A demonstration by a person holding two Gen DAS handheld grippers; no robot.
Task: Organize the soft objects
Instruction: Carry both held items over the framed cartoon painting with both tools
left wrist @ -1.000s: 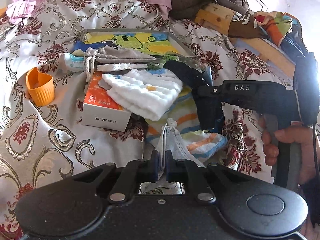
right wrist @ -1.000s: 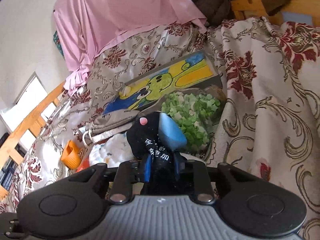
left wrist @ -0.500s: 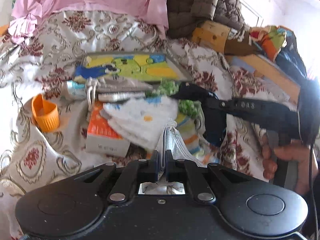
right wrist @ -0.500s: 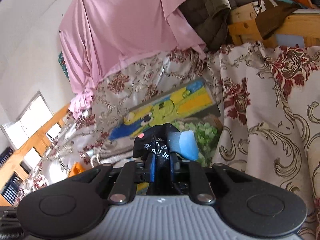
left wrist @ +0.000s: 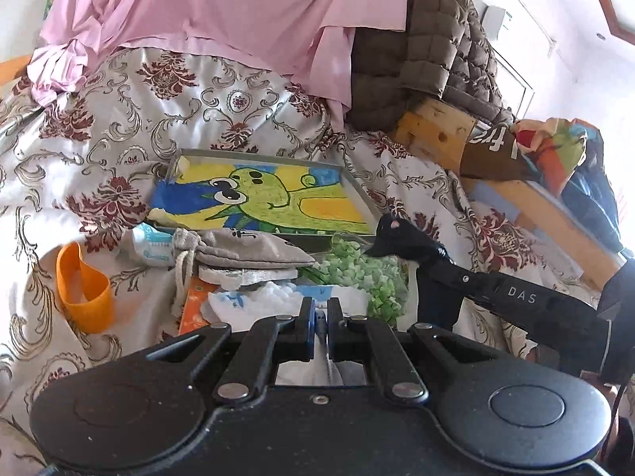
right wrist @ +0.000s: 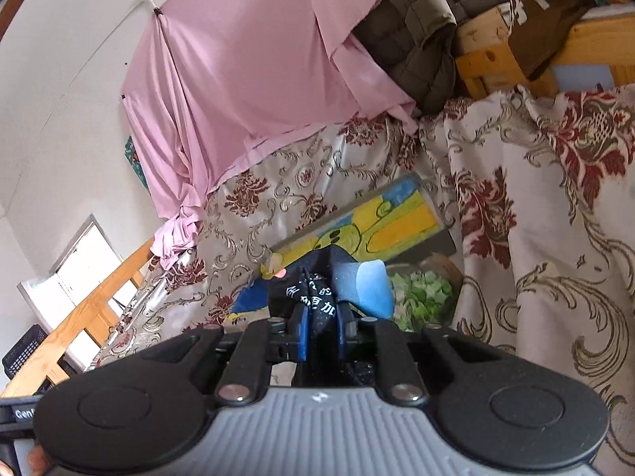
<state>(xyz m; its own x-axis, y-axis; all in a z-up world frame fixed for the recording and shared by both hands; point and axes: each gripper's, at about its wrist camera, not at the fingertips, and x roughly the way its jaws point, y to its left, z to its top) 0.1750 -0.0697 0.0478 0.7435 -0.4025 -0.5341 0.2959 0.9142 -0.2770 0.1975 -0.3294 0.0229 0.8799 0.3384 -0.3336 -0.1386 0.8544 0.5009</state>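
My left gripper (left wrist: 321, 309) is shut on a pale grey face mask (left wrist: 317, 373), which hangs below the fingers and is mostly hidden. My right gripper (right wrist: 321, 317) is shut on a black cloth with white lettering and a blue patch (right wrist: 317, 289); the same gripper shows in the left wrist view (left wrist: 391, 234), lifted above the pile. On the bed lie a white towel (left wrist: 278, 297), a grey drawstring pouch (left wrist: 238, 248) and a green fluffy cloth (left wrist: 365, 277).
A cartoon picture tray (left wrist: 262, 202) lies behind the pile on the patterned bedspread (left wrist: 99, 150). An orange cup (left wrist: 81, 289) lies at left, an orange box (left wrist: 194, 305) under the towel. A pink sheet (left wrist: 198, 12), a brown jacket (left wrist: 428, 47) and a wooden frame (left wrist: 436, 127) stand behind.
Both grippers have risen and tilted up with their loads. The mask has dropped out of the left view, and the black cloth has lifted clear of the pile.
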